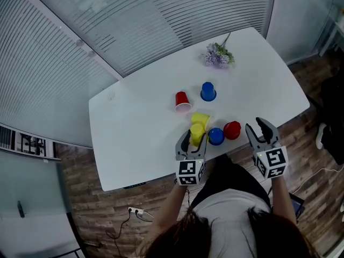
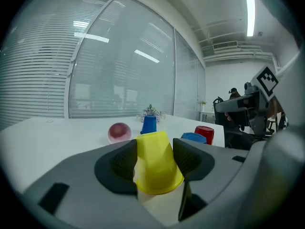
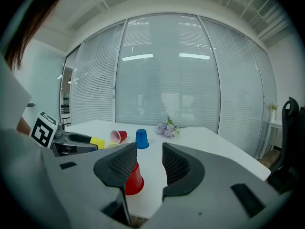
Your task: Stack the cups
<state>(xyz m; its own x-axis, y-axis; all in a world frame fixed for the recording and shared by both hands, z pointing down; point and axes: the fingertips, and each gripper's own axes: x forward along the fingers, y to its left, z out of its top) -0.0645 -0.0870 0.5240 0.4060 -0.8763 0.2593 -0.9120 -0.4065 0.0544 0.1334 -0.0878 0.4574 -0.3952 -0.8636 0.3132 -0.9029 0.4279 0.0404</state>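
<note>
A: What does the left gripper have?
B: It is clamped on a yellow cup, mouth down, pads pressing on both sides. That is at the near edge of the table.
A: And the right gripper?
B: Released. Its jaws stand apart with nothing between them. A red cup, mouth down, stands just past its left jaw.
A: Any writing?
B: Only black-and-white square markers on the left cube and the right cube.
A: What else is close by?
B: A blue cup sits between the held yellow one and that red one. A second yellow cup is just beyond the held one.
A: Farther out?
B: A far red cup lies on its side, with a far blue cup mouth down to its right. Flowers lie at the far edge.
</note>
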